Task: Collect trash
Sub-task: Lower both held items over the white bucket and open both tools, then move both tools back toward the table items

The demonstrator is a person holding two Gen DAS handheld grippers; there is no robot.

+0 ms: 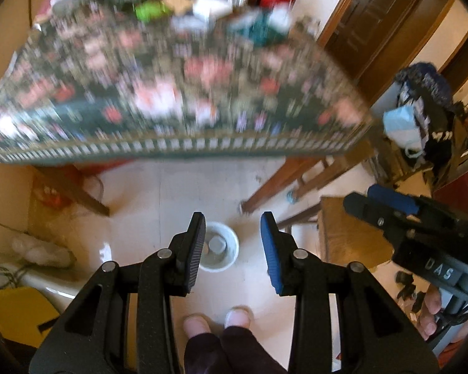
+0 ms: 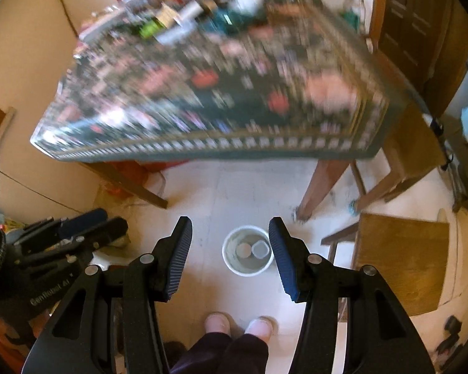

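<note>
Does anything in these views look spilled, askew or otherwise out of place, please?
Nothing looks spilled. The white bin stands upright on the floor with two pieces inside. The only untidy spot is the far end of the table, crowded with blurred clutter. Both claws, left and right, are empty.

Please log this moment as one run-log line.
left gripper: open, empty | right gripper: open, empty | white bin: on floor, two items inside
</note>
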